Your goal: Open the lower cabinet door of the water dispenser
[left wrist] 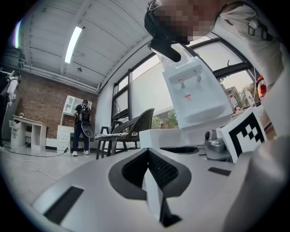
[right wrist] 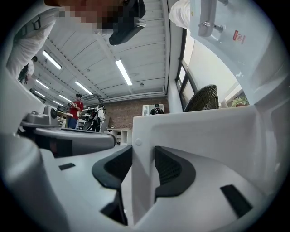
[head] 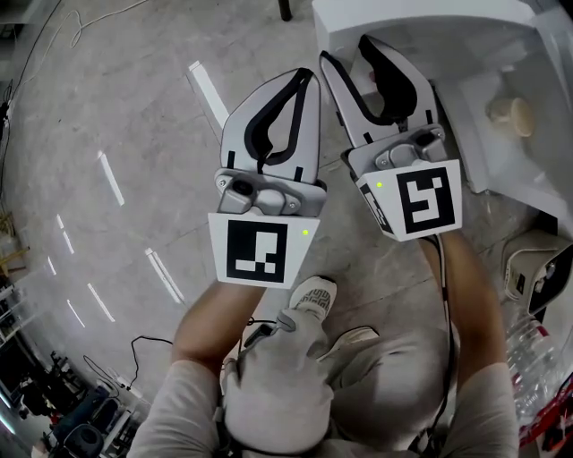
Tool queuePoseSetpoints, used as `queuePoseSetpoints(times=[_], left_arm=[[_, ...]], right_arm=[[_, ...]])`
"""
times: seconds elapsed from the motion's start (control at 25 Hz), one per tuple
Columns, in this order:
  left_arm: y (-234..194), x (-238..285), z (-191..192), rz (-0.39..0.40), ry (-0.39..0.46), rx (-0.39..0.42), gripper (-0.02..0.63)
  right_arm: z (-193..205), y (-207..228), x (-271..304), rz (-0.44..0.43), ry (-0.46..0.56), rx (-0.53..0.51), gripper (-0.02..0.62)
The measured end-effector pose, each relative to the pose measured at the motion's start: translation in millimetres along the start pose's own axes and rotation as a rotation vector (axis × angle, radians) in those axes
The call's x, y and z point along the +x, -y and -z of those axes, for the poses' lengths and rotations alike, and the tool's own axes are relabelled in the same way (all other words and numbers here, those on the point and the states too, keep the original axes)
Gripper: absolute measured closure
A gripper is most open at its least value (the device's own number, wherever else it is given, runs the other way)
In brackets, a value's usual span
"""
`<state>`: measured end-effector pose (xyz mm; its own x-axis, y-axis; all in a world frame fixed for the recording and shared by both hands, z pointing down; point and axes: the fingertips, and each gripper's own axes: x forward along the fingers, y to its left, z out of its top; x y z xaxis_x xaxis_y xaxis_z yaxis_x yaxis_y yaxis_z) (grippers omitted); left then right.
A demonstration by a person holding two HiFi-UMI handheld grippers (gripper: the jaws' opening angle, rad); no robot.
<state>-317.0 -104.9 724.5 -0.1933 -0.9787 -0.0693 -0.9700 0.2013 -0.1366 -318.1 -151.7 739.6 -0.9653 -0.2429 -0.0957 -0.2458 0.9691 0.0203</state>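
The white water dispenser stands at the top right of the head view, and its taps show in the left gripper view. Its lower cabinet door stands ajar. My right gripper is shut on the door's free edge, with the black pads pressing both faces. From above, that right gripper reaches level to the dispenser's front. My left gripper hangs just to its left over the floor, shut with nothing in it; its pads meet at the tips.
A beige round object lies in the white opened compartment on the right. Clear water bottles and a beige appliance sit at the lower right. My shoes are on the grey floor. A wicker chair stands near the window.
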Motion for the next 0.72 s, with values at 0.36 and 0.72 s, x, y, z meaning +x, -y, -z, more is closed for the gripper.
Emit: queuePoseSetpoints(times=[0.36,0.72], left_arm=[[-8.7,-11.2,-12.7,-0.022,0.042,-0.024,0.603],[3.0,-21.9,-30.2,-0.004,0.070,-0.009,0.603]], right_arm=[[0.2,-7.2,-23.7,-0.002,-0.005,0.007,0.434],[-3.9,-12.6,-58.4,-0.027,0.000,0.001,0.436]])
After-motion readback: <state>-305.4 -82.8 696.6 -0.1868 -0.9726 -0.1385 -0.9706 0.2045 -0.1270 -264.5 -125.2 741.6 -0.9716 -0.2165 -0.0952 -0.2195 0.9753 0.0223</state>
